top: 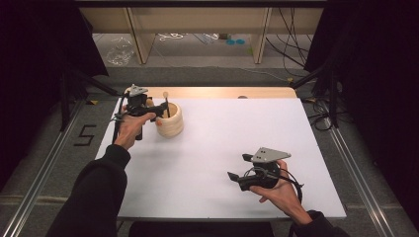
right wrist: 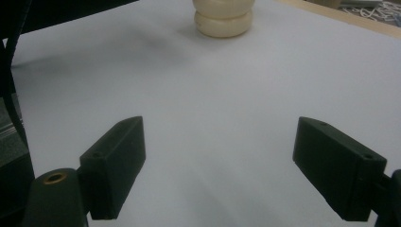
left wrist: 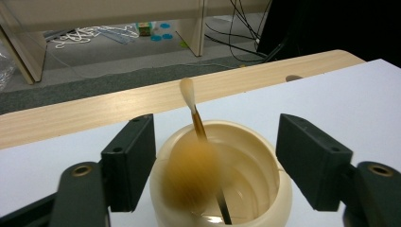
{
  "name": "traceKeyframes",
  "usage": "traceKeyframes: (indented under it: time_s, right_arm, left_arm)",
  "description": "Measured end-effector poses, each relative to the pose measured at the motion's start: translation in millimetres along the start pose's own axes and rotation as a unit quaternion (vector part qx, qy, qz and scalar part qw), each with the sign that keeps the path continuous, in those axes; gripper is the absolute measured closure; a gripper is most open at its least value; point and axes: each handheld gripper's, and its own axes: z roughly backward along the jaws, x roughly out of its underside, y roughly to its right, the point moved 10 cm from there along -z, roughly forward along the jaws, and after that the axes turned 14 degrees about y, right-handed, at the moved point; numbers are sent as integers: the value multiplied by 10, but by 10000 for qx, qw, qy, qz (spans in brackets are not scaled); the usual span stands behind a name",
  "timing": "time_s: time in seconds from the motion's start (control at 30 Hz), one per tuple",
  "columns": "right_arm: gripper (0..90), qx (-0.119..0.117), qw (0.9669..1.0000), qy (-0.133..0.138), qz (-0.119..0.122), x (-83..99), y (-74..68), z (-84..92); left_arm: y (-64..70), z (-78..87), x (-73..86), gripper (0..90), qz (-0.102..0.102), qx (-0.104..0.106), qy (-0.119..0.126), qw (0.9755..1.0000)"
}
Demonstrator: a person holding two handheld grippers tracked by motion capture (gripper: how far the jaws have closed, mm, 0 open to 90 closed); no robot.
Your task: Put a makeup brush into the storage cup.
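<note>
A cream ribbed pot (top: 170, 123) stands at the far left of the white board (top: 237, 138). A thin brush (top: 167, 101) with a pale tip leans upright in it. My left gripper (top: 160, 111) is open right at the pot's near left side. In the left gripper view the pot (left wrist: 279, 189) sits between the spread jaws, and the brush (left wrist: 198, 125) rises from it. A blurred orange-brown shape (left wrist: 189, 175) shows over the pot's mouth; what it is cannot be told. My right gripper (top: 238, 166) hovers open and empty at the near right, facing the distant pot (right wrist: 223, 16).
A light wooden strip (top: 222, 92) runs along the board's far edge. Beyond it are wooden shelf legs (top: 260, 34) and loose cables (top: 291, 49) on the floor. Black curtains hang on both sides. Metal rails (top: 356, 173) flank the table.
</note>
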Motion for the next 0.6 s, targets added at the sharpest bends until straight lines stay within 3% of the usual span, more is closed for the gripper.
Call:
traceKeyframes:
  time_s: [0.17,0.6]
  right_arm:
    - [186,-5,10000,-2,-1,1,0,-1]
    - [186,-7,10000,-1,-30,-3,-7,-5]
  left_arm:
    - [-51,62,-67,226,-32,-148,96,9998]
    - [-71,205,-130,221,38,-85,103,9999]
